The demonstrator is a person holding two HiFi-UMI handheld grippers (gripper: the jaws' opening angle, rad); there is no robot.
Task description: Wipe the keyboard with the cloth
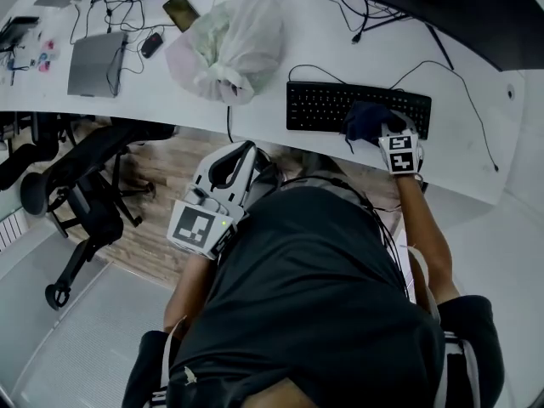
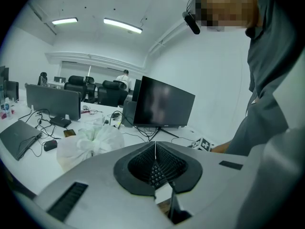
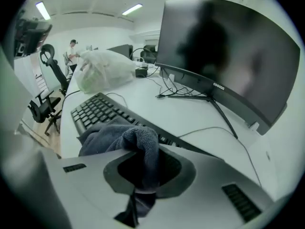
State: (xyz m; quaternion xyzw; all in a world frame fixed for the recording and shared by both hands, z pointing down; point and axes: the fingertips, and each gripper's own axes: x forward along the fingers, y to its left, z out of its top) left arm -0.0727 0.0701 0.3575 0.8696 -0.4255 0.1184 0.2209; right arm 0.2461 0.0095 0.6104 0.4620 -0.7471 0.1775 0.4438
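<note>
Keyboard-wiping is the step we judge to be in hand. Closest to our body, the left gripper (image 1: 231, 161) hangs short of the desk edge, its jaws pressed together on nothing, and takes no part. Farther out, the right gripper (image 3: 143, 175) has its jaws nearly together, pinching a fold of the dark blue cloth (image 3: 126, 142). The bunched bulk of the cloth rests on the right-hand half of the black keyboard (image 1: 323, 106), which lies on the white desk (image 1: 314, 36) just past its front edge. The next move, we think, calls for a firm pinch and a light downward drag of the cloth leftward along the key rows, so the keyboard does not slide toward the plastic bag (image 1: 228, 48) or the monitor (image 3: 228, 51) behind.
</note>
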